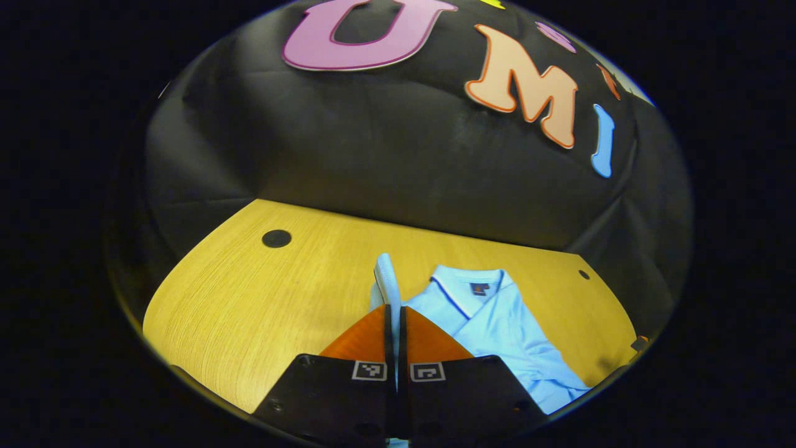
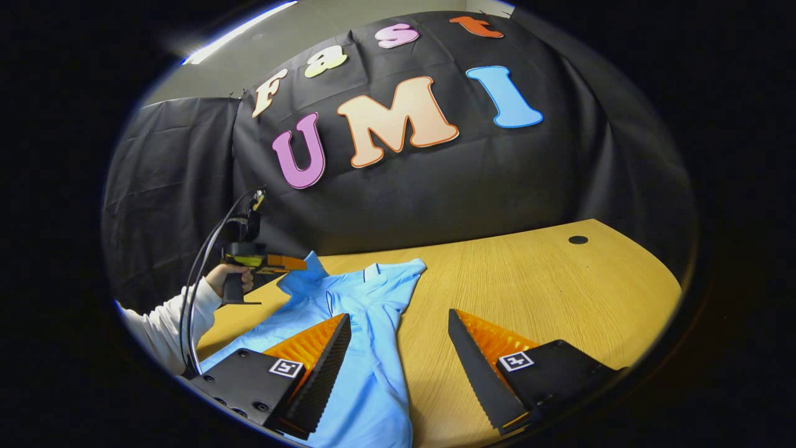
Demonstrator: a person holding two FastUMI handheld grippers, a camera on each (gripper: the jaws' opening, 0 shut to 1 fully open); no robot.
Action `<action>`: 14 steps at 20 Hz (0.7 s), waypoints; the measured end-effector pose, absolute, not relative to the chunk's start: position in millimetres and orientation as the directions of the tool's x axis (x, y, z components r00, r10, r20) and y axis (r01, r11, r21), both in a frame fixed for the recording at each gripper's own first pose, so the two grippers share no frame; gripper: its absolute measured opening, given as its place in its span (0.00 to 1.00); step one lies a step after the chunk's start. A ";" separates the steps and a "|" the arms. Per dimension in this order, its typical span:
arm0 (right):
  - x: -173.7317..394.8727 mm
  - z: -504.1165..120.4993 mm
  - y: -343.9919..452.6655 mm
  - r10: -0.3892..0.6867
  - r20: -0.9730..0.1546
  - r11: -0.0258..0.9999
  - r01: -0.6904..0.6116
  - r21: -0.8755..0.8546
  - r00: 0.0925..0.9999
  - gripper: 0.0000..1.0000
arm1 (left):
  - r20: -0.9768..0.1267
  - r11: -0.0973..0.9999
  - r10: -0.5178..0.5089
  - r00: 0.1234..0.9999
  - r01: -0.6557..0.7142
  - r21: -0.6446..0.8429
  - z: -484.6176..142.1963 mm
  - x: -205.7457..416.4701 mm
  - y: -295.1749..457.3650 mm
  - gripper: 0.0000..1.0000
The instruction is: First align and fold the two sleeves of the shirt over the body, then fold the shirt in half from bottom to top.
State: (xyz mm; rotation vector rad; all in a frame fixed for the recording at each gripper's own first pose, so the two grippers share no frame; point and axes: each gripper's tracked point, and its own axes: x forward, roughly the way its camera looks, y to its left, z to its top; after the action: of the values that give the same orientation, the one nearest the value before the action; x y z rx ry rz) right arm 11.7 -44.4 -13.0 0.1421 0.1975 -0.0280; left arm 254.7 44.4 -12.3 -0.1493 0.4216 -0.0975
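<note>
A: While the left gripper (image 1: 394,323) pinches a fold of the light blue collared shirt (image 1: 497,323), lifted off the yellow wooden table (image 1: 249,292), what's the right one doing?
B: Right gripper (image 2: 398,348) gapes wide, holding nothing, over the shirt's near right edge; likely waiting for its sleeve.

The shirt's (image 2: 367,348) lower part runs off the right gripper view's bottom edge, partly hidden behind one finger (image 2: 320,367).

The table (image 2: 528,280) is wood-grained with a soft sheen. On it, the shirt (image 2: 367,348) is soft, matt cloth — lightly creased. Behind the table, the wall (image 2: 497,180) is matt, wrinkled cloth.
</note>
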 end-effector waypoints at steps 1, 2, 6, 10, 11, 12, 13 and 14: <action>11.1 -12.9 -44.0 -0.012 -0.199 0.990 0.040 0.138 0.980 0.98 | -0.395 0.983 -0.148 0.907 0.090 -0.161 -7.0 253.4 26.9 0.00; 11.5 -12.4 -44.2 -0.012 -0.199 0.990 0.040 0.138 0.980 0.98 | -0.392 0.979 -0.176 0.903 0.119 -0.165 -3.8 250.7 8.2 0.00; 11.8 -15.1 -42.4 -0.015 -0.206 0.992 0.040 0.122 0.979 0.98 | -0.405 0.961 -0.272 0.873 0.221 -0.168 -6.1 249.0 -68.2 0.00; 14.0 -18.5 -33.3 0.006 -0.216 0.994 0.017 0.108 0.976 0.98 | -0.440 0.942 -0.335 0.833 0.296 -0.156 -23.2 250.2 -134.6 0.00; 13.8 -19.3 -31.7 0.009 -0.222 0.994 0.015 0.105 0.975 0.98 | -0.454 0.937 -0.349 0.820 0.310 -0.160 -29.7 249.6 -148.5 0.00; 15.0 -20.5 -34.1 0.009 -0.224 0.995 0.013 0.096 0.974 0.98 | -0.465 0.932 -0.361 0.808 0.321 -0.165 -39.5 250.0 -160.2 0.00; 16.1 -21.1 -34.9 0.008 -0.227 0.996 0.012 0.085 0.974 0.98 | -0.476 0.928 -0.371 0.797 0.333 -0.166 -47.6 249.8 -171.3 0.00; 16.0 -21.7 -35.8 0.006 -0.226 0.997 0.012 0.076 0.974 0.98 | -0.488 0.928 -0.371 0.790 0.340 -0.155 -54.7 251.4 -177.7 0.00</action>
State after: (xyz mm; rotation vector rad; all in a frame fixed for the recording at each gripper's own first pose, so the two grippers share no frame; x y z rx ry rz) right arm 16.0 -35.8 -21.7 0.0768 0.2279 -0.0029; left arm 251.4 -177.7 -54.7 -0.0603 0.5370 -0.3825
